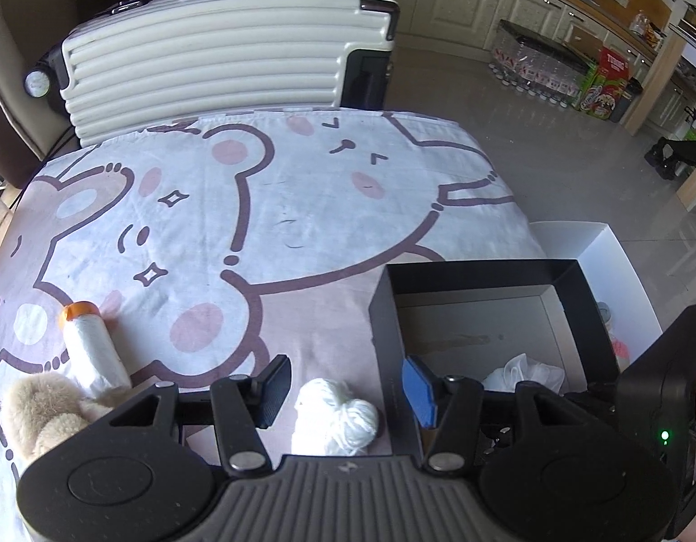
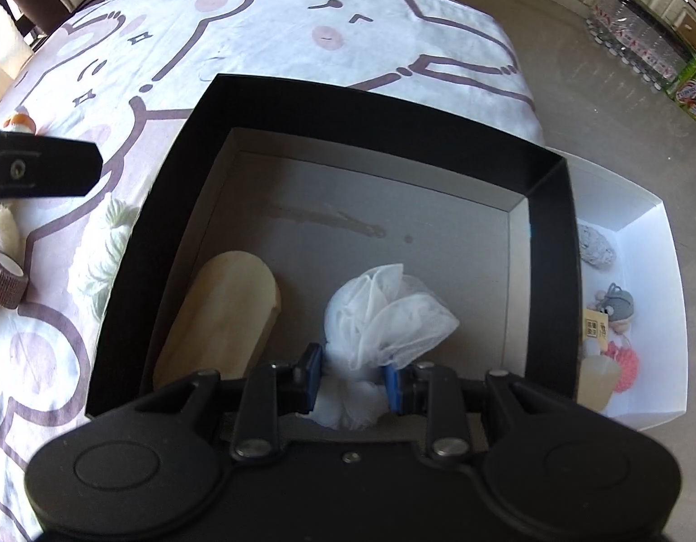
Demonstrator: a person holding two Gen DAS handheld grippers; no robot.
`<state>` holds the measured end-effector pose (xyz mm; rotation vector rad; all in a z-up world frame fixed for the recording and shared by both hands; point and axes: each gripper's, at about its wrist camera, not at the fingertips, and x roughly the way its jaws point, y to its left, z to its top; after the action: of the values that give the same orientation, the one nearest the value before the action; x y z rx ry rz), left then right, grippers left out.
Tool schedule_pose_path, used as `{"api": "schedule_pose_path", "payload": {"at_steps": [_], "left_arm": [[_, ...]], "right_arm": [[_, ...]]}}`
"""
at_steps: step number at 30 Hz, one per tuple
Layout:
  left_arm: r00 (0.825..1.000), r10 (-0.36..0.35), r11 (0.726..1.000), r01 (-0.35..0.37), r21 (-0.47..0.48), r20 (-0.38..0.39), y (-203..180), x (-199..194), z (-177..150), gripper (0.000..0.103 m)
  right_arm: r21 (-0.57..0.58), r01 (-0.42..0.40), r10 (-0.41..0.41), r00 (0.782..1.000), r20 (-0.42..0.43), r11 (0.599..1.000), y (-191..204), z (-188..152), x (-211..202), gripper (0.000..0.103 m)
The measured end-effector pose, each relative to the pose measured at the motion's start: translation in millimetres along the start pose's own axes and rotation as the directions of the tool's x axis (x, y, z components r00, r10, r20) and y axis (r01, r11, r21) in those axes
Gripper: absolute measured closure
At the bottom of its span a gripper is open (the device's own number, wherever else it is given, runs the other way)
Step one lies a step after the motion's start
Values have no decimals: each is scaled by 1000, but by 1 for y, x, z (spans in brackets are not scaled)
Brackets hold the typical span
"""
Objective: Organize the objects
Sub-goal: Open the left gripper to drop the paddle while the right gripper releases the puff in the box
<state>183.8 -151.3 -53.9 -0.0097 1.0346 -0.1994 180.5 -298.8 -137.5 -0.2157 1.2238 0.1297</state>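
White mesh bath pouf [image 2: 384,311] clamped in right gripper [image 2: 353,378], low inside black box [image 2: 551,244] at 6 o'clock, likely for drop-off. Left gripper [image 1: 348,390] parted, over white yarn skein [image 1: 336,420], touching nothing.

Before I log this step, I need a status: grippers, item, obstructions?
Right gripper shut on mesh sponge over black box. Left gripper open above yarn. Nothing blocking.
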Motion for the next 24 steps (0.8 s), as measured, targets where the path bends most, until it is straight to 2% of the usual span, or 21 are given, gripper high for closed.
{"api": "schedule_pose_path", "payload": {"at_steps": [7,9,18,24], "left_arm": [[1000,4,1000,-4,-6,-1,6,0,1,47],[1000,3,1000,-3,-7,0,8,-1,1,47],[1000,1,1000,0,18,-7,2,-3,-1,47],[1000,6,1000,-6,30,-9,-3,-4,-3,47]], "right_arm": [[-134,-62,63,998,5,989,25,3,-5,74],[-181,-46,46,999,-2,982,31,2,-6,74],[-106,-92,89,995,-35,990,22,1,-8,71],[-58,-74,74,997,-12,996,13,-1,-17,52]]}}
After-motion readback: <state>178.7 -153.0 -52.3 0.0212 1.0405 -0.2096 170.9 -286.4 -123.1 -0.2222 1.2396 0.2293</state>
